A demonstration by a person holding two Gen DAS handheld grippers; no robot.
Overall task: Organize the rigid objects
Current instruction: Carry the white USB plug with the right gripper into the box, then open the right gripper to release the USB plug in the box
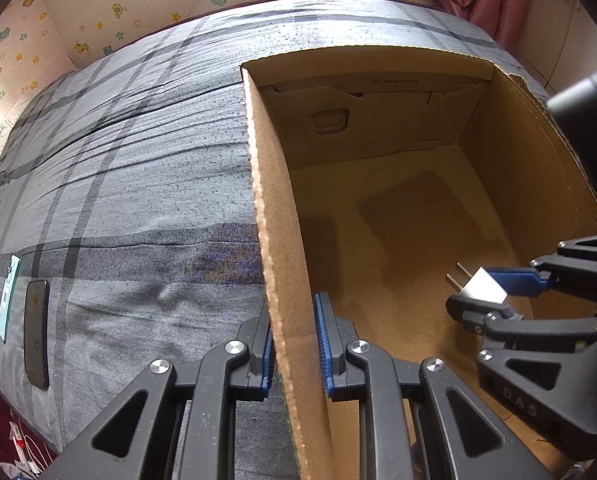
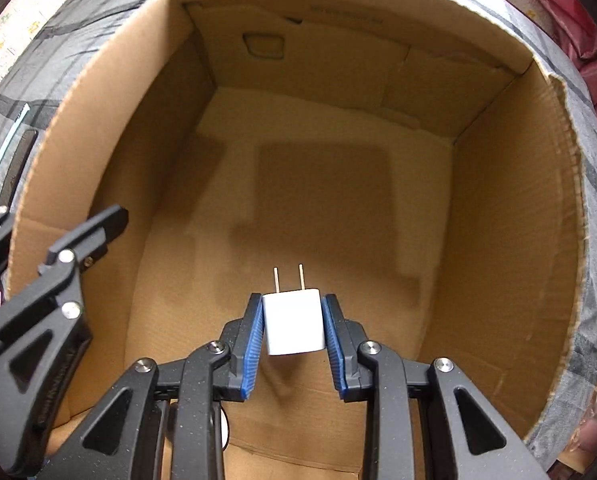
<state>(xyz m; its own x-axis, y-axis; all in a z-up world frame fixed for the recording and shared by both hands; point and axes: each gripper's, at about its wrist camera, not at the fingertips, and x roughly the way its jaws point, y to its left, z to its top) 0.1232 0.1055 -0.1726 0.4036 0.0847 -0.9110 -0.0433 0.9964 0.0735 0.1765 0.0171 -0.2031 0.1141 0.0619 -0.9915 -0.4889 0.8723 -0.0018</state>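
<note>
Charger (image 2: 293,327): my right gripper (image 2: 294,334) pinches it inside the box (image 2: 494,208).
Left gripper (image 1: 294,344): I pinch the box wall.

White two-prong charger (image 2: 294,326) above cardboard box (image 2: 494,208) floor

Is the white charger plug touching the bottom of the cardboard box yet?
Cannot tell. In the right wrist view the white charger plug, clamped by the right gripper, hangs over the cardboard box floor, but neither view shows a gap or contact plainly.
</note>
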